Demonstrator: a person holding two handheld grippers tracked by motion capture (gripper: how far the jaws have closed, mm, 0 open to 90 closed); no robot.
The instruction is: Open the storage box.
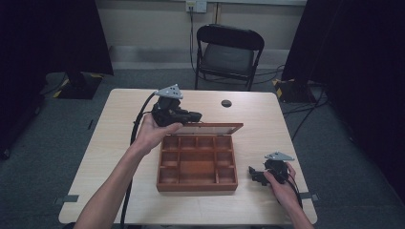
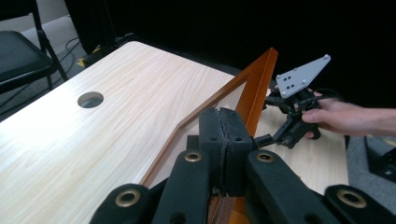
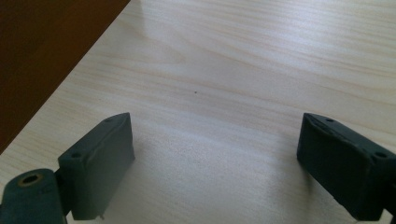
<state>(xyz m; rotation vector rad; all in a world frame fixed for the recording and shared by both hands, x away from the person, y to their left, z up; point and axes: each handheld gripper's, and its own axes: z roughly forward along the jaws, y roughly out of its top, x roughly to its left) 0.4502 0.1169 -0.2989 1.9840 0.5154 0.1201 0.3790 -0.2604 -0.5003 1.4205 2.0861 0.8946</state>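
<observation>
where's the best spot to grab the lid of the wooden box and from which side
Probably the lid's free edge near its left corner, approached from the box's left side. The lid stands raised above the back of the box, a thin frame that narrow jaws can pinch across. The left gripper is already shut on that edge. The right gripper rests open on the table, right of the box.

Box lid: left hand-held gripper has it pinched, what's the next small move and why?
Probably swing the lid on back until it rests open. The left hand-held gripper is shut on the lid's rim, the lid stands roughly upright over the wooden compartment box, and the right hand-held gripper waits open on the table beside it.
</observation>
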